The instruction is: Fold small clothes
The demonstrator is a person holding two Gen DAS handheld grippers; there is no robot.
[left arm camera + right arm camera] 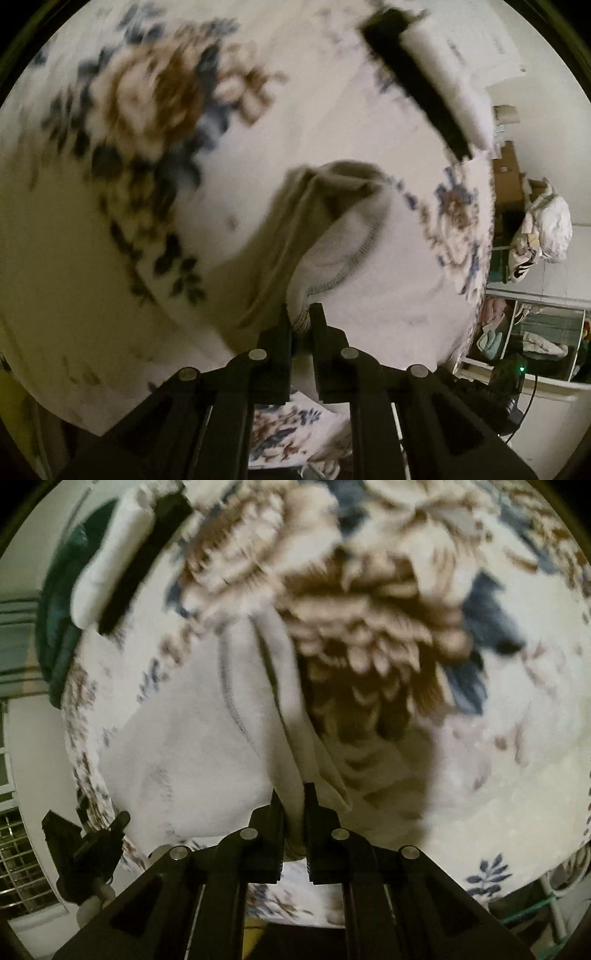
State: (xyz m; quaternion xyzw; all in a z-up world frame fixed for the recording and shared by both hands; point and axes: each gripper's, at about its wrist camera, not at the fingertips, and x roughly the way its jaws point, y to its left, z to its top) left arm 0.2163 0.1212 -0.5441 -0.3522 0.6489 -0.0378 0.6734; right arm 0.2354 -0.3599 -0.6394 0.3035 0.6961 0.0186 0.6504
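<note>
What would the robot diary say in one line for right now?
left gripper: shut on cloth | right gripper: shut on cloth | cloth: white, lifted above floral bed | fold: not done

The left gripper (pixel 300 321) is pinching the hem of a small white garment (pixel 354 258) lying crumpled on the floral bedspread (pixel 147 122).

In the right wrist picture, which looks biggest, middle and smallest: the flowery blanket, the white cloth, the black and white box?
1. Flowery blanket, fills most of the view.
2. White cloth.
3. Black and white box, though it lies farther away.
</note>
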